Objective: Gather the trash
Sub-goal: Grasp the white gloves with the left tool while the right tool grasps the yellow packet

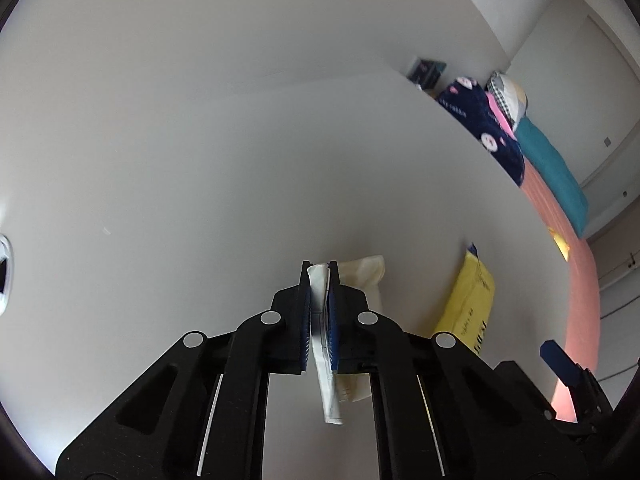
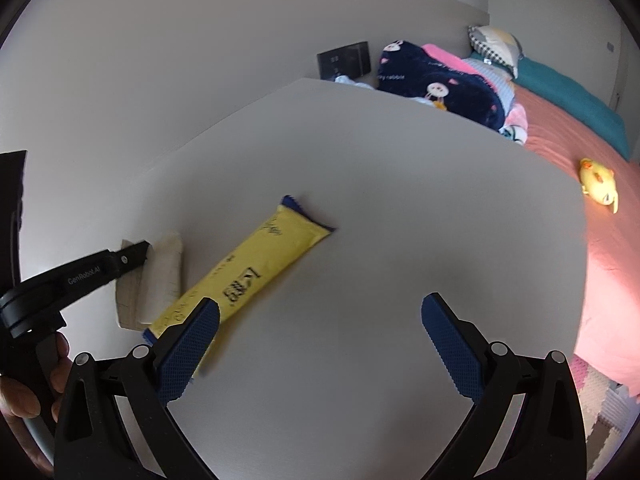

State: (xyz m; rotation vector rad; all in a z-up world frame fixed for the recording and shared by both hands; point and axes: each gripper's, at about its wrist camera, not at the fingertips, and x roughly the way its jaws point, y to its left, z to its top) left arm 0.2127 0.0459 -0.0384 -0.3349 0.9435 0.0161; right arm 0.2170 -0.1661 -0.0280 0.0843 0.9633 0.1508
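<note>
A folded white paper scrap (image 1: pixel 326 364) stands pinched between the blue pads of my left gripper (image 1: pixel 320 276), which is shut on it; a cream part of it (image 1: pixel 366 272) lies on the white table (image 1: pixel 200 180). In the right wrist view the same paper (image 2: pixel 160 276) lies left of a long yellow wrapper (image 2: pixel 248 268), with the left gripper (image 2: pixel 140 249) clamped on its edge. My right gripper (image 2: pixel 320 344) hangs open above the table, its left pad (image 2: pixel 188 352) over the wrapper's near end. The yellow wrapper (image 1: pixel 470 304) also shows right of the left gripper.
A bed with a salmon cover (image 2: pixel 580 184), a teal pillow (image 2: pixel 572 92), a dark patterned blanket (image 2: pixel 440 80) and a yellow plush toy (image 2: pixel 600 184) lies beyond the table's far right edge. A hand (image 2: pixel 24 392) holds the left gripper's handle. White walls stand behind.
</note>
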